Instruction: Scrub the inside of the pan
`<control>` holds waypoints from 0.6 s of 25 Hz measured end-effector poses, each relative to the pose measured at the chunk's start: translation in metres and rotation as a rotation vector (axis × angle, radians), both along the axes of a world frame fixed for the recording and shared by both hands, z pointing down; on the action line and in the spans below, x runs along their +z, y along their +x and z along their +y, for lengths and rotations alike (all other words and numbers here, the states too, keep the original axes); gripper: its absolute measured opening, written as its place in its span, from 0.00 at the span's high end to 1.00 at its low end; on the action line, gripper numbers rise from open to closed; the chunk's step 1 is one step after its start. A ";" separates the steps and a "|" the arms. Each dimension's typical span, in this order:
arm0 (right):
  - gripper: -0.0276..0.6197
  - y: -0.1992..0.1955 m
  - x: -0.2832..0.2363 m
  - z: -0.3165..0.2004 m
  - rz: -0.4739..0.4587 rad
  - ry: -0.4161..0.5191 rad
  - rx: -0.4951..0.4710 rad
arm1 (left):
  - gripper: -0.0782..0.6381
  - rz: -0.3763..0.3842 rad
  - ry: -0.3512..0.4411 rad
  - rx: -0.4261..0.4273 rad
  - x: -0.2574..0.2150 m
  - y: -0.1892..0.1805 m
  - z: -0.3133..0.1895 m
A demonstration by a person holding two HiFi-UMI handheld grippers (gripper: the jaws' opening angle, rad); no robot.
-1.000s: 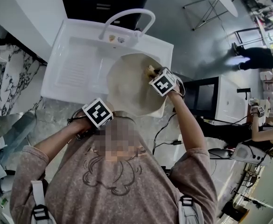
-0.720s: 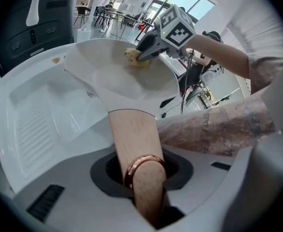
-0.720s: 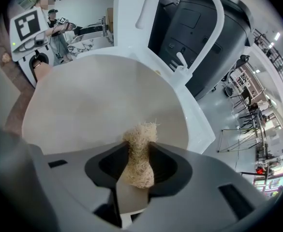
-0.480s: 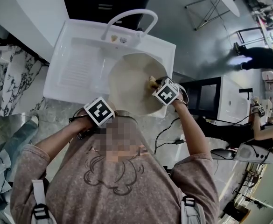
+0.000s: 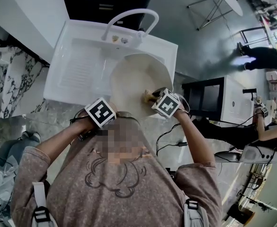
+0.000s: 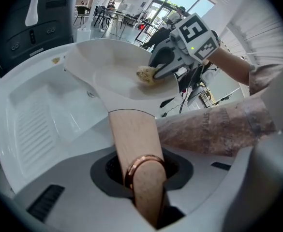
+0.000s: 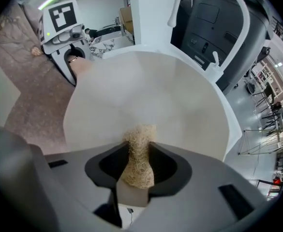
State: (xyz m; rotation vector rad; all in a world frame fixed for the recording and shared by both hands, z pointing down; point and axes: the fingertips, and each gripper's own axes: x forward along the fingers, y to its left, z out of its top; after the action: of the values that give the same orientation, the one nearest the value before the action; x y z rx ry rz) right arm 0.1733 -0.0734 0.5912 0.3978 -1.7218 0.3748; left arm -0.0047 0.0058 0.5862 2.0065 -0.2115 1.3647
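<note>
The left gripper (image 6: 142, 175) has its jaws squeezed on the wooden handle (image 6: 131, 134) of the pan (image 6: 117, 76). The right gripper (image 7: 137, 166) pinches a scrubber (image 7: 140, 138). Its tip touches the pan's inside, just ahead of those jaws, over the sink (image 5: 81, 65).

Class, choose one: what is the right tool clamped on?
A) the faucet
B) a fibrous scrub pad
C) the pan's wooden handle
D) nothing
B: the right tool is shut on the scrub pad, against the inside of the pan; the left tool grips the handle.
</note>
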 end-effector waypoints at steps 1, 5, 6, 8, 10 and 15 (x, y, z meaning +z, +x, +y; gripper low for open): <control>0.73 -0.006 -0.001 0.006 -0.015 -0.014 -0.010 | 0.73 0.000 -0.002 -0.001 0.000 0.000 0.000; 0.73 -0.023 -0.005 0.022 -0.051 -0.032 -0.058 | 0.73 -0.002 -0.003 0.005 0.000 0.002 0.001; 0.73 -0.026 -0.006 0.025 -0.059 -0.038 -0.064 | 0.73 -0.002 -0.001 0.008 -0.001 0.002 0.002; 0.73 -0.034 -0.009 0.031 -0.084 -0.059 -0.059 | 0.73 -0.001 0.001 0.012 -0.001 0.003 0.002; 0.74 -0.043 -0.012 0.037 -0.113 -0.082 -0.045 | 0.73 -0.001 0.000 0.014 -0.001 0.004 0.003; 0.74 -0.065 -0.008 0.044 -0.182 -0.102 -0.034 | 0.73 -0.004 0.007 0.021 0.000 0.004 0.007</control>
State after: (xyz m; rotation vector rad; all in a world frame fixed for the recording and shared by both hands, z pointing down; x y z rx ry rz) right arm 0.1080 -0.0297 0.5830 0.2671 -1.8748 0.4840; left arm -0.0005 0.0124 0.5859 2.0174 -0.1970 1.3827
